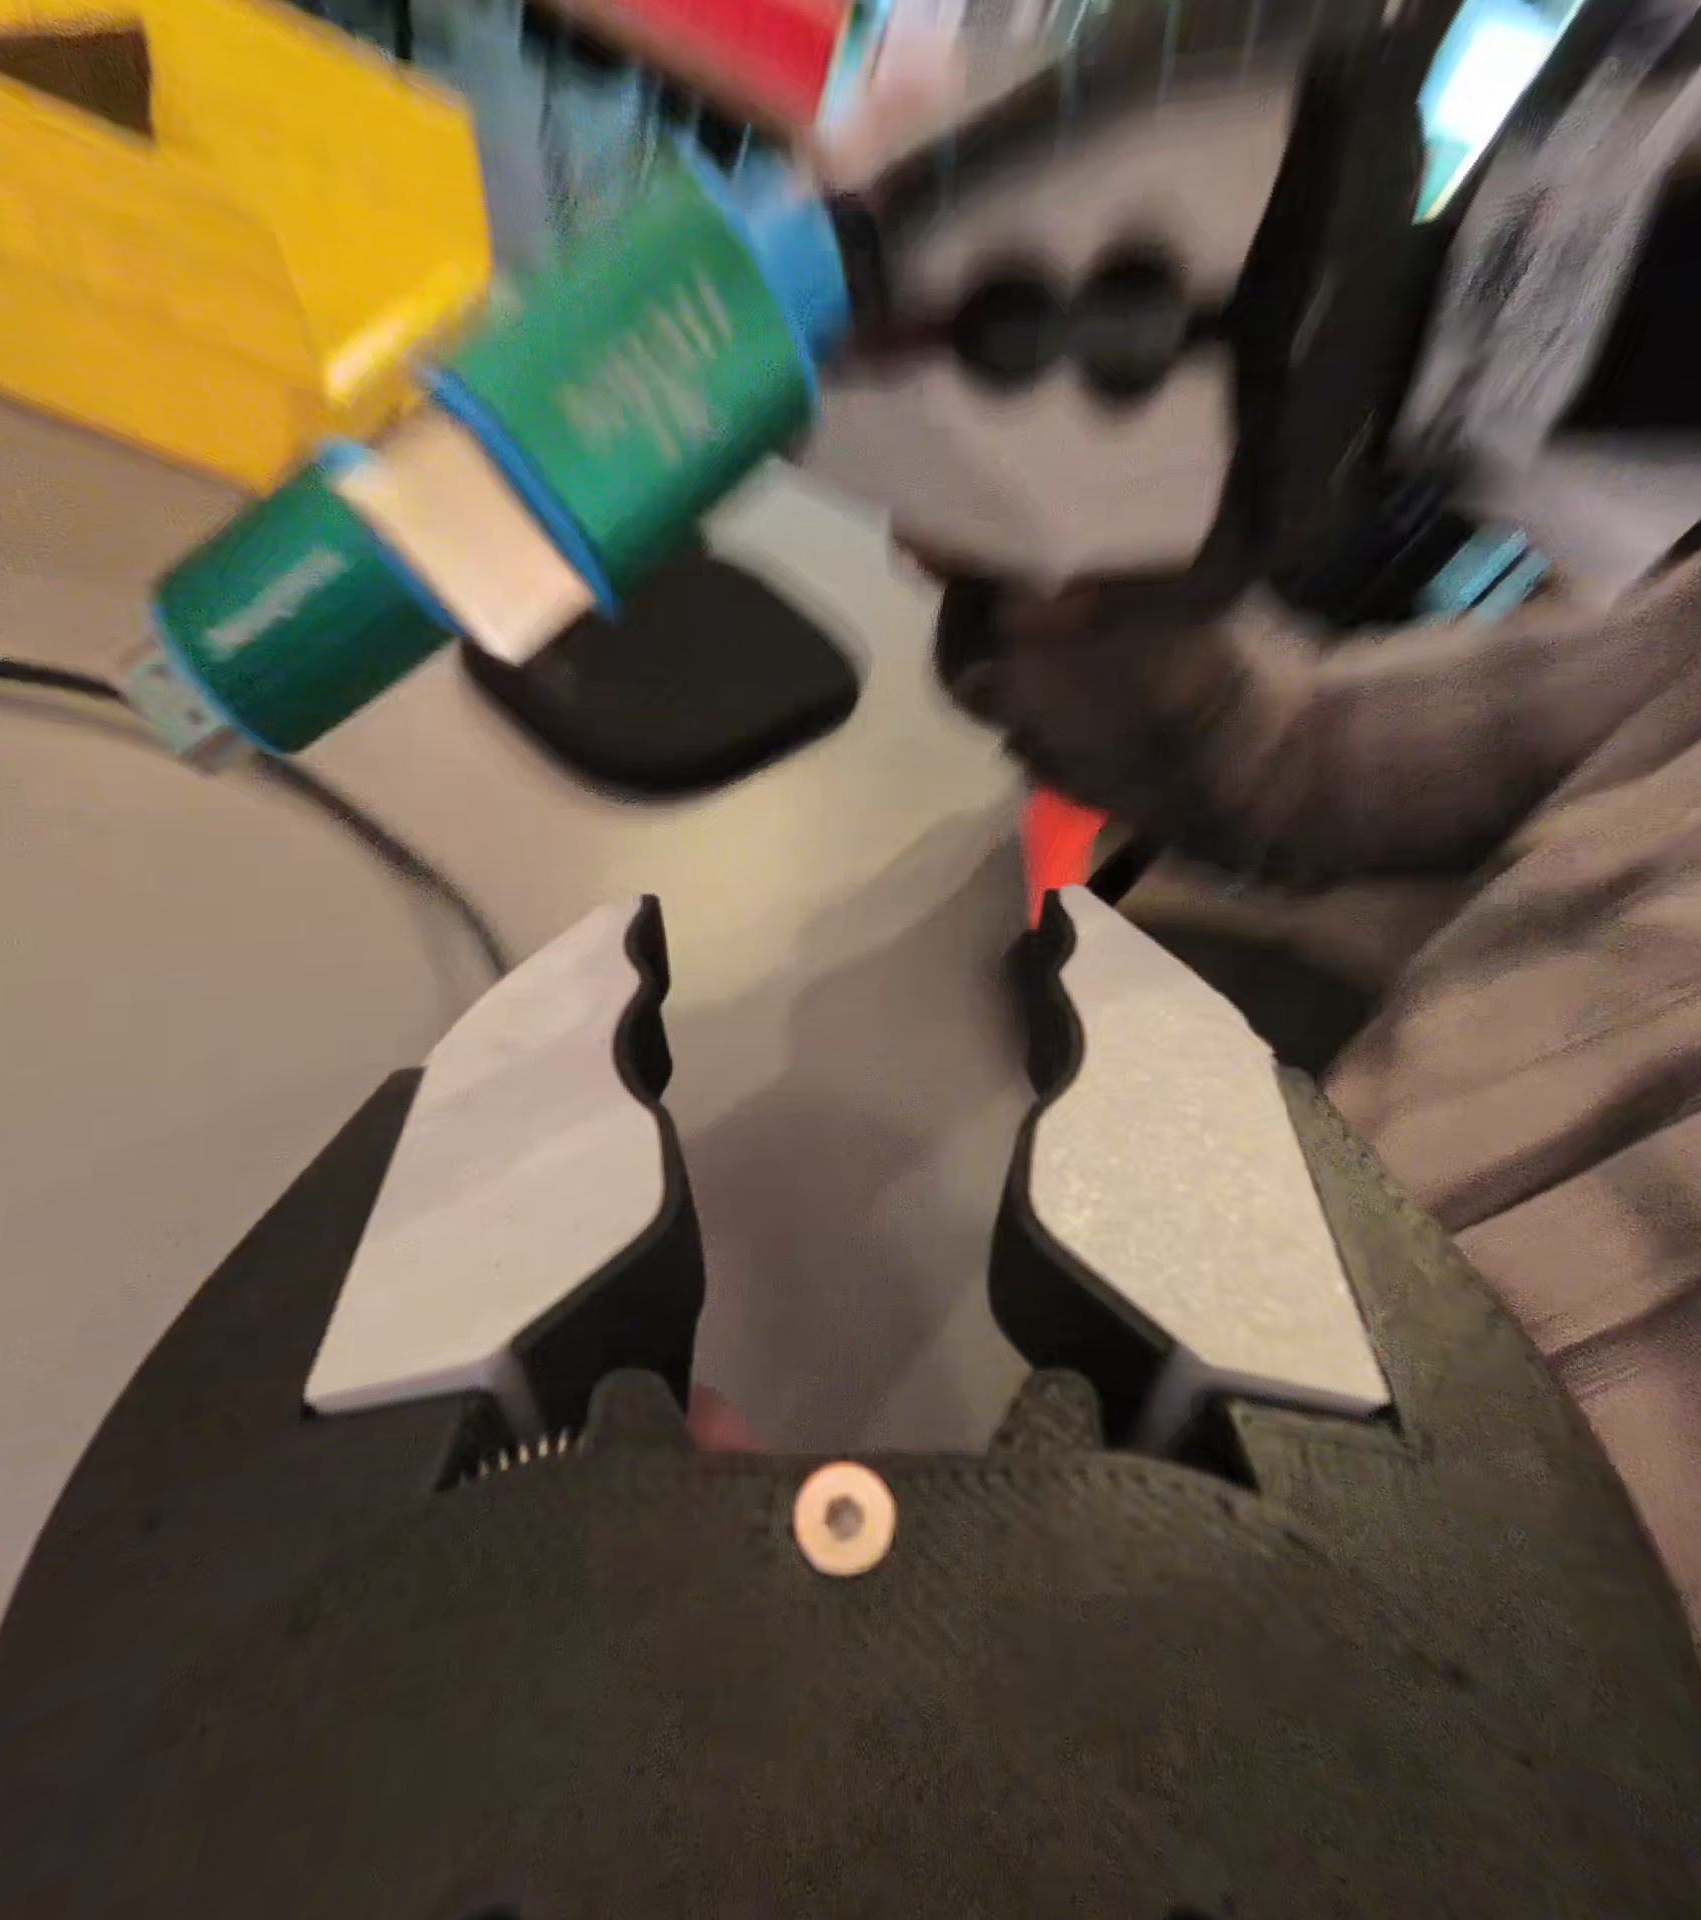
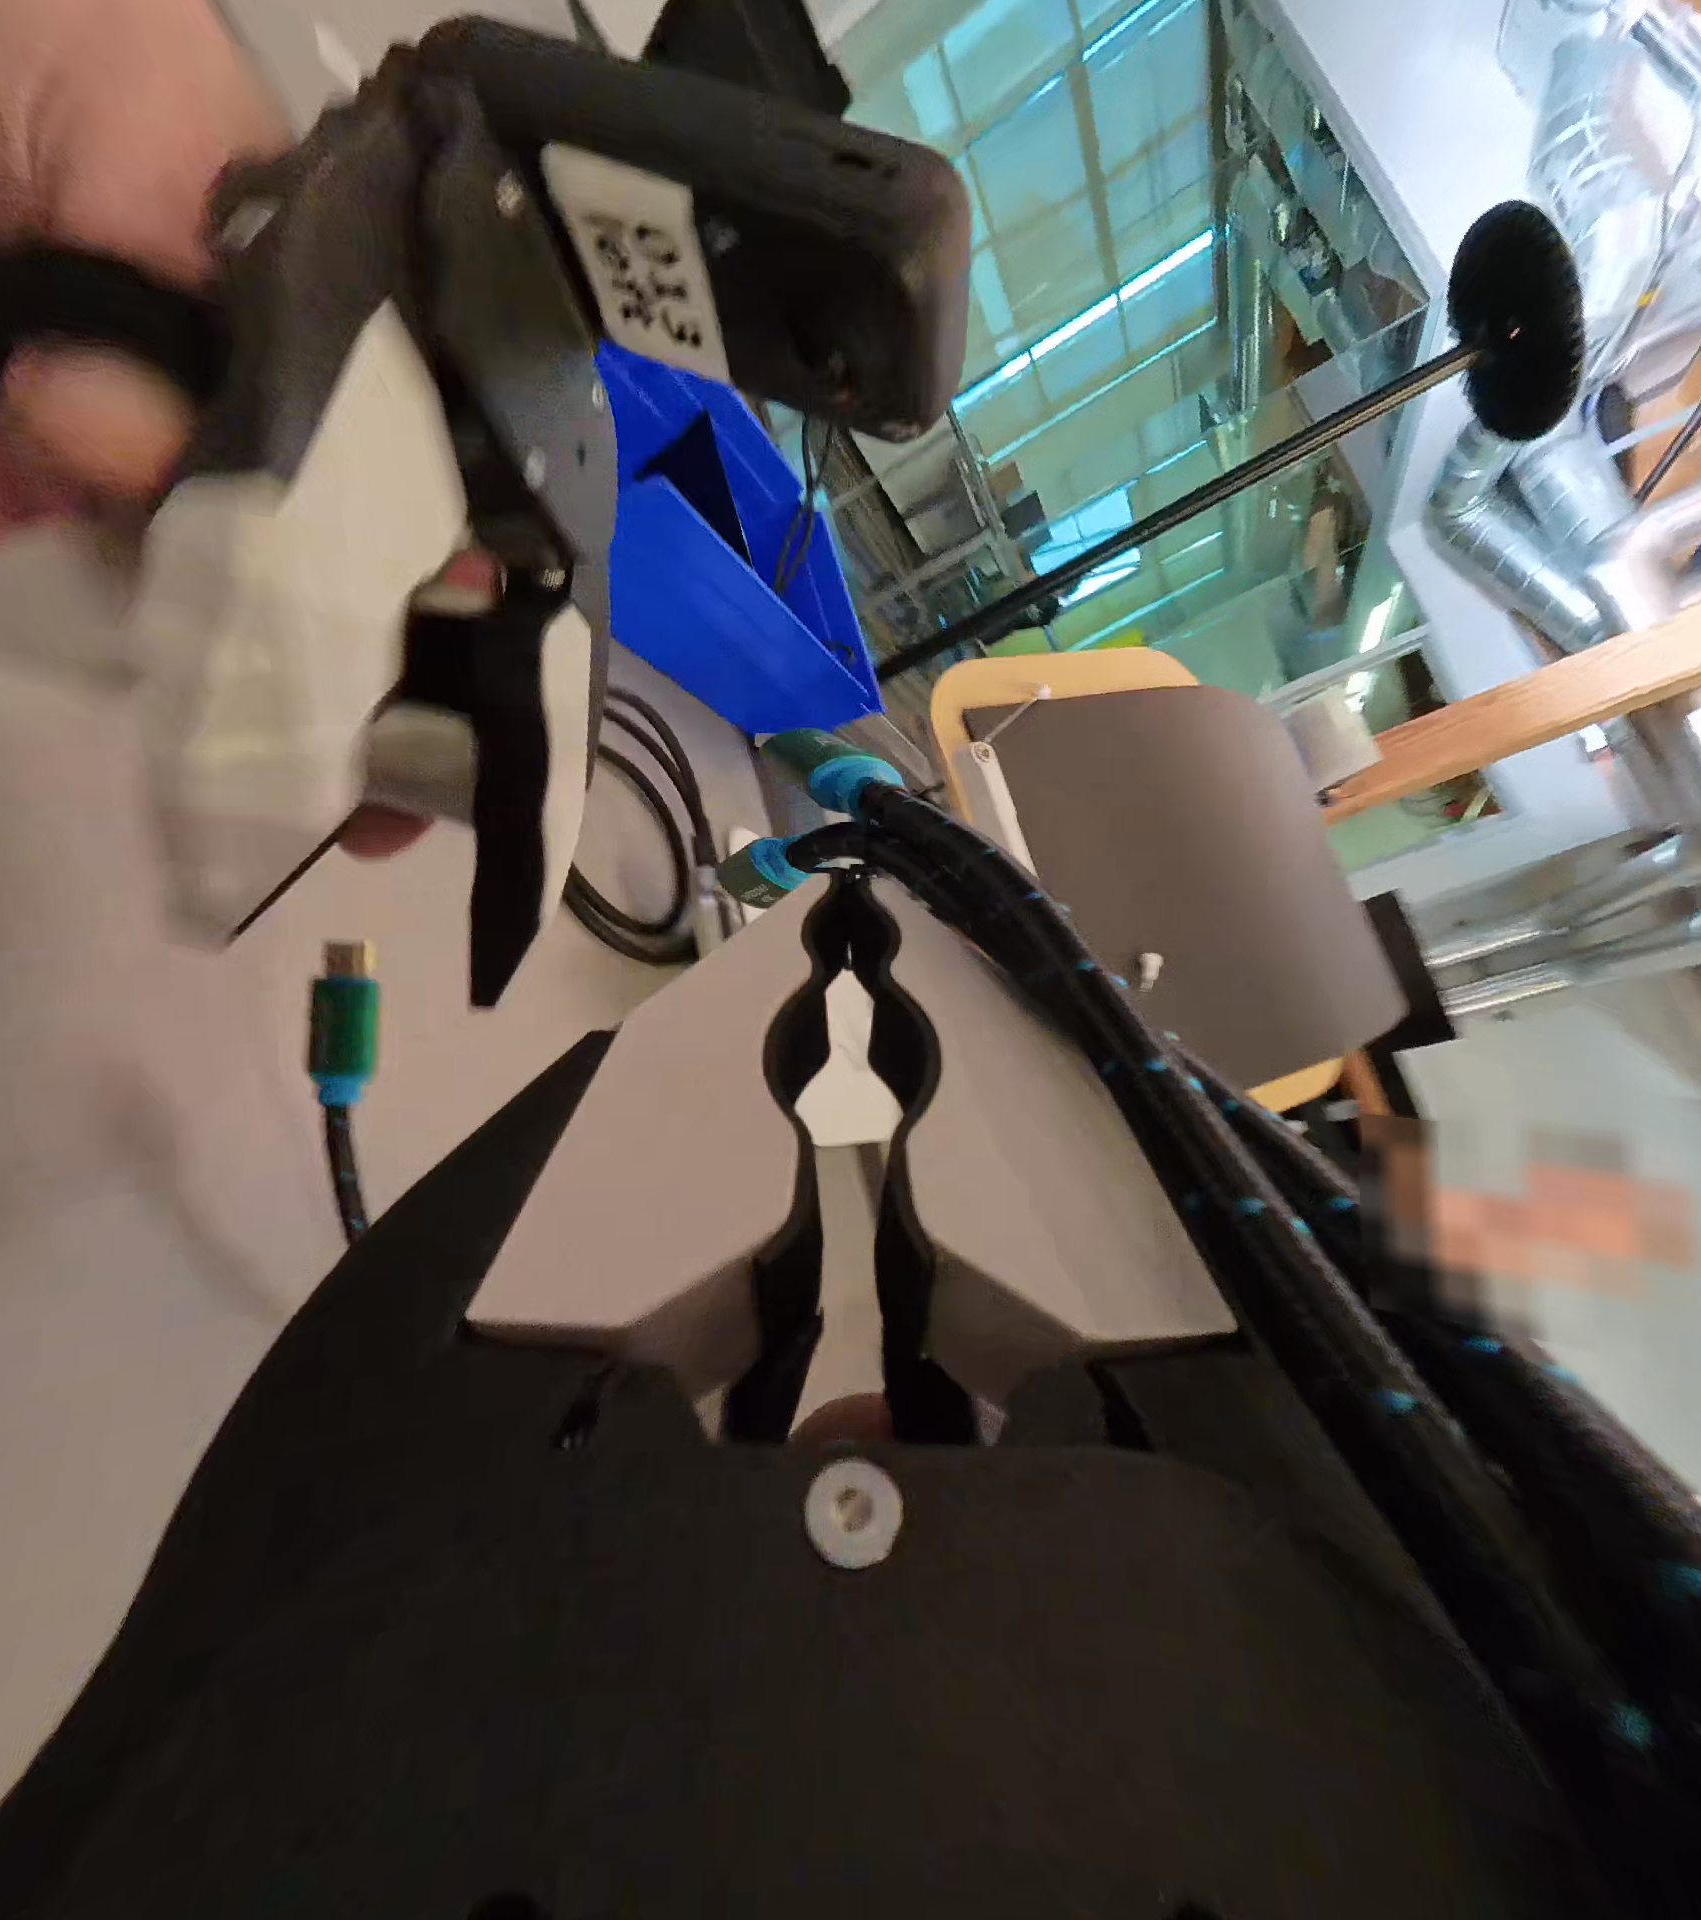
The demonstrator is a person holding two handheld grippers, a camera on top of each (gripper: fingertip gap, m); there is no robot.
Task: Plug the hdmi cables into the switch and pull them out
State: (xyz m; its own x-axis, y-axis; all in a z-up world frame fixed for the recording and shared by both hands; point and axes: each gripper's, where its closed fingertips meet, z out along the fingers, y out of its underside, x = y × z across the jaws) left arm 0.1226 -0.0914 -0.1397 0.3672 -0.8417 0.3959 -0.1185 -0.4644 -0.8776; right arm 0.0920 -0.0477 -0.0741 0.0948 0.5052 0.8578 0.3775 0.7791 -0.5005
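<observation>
Left wrist view: jaws apart, empty, green plugs [image 1: 638,416] ahead; right jaws closed.

— What sort of place is this?
— A lab or workshop: glass partition [image 2: 1085,343] at upper middle, silver ducting [image 2: 1511,540] at right, wooden shelf [image 2: 1573,696] beside it, and a white bench [image 2: 46,1299] at left.

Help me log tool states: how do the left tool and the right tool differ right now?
The left tool is open, with a wide gap between its fingers and nothing in it; the right tool is shut, its fingertips touching. The left tool points at the table, below the green plugs; the right tool's tip sits right by a green plug and braided cables. Both have pale fingers with wavy black pads on a black body.
</observation>
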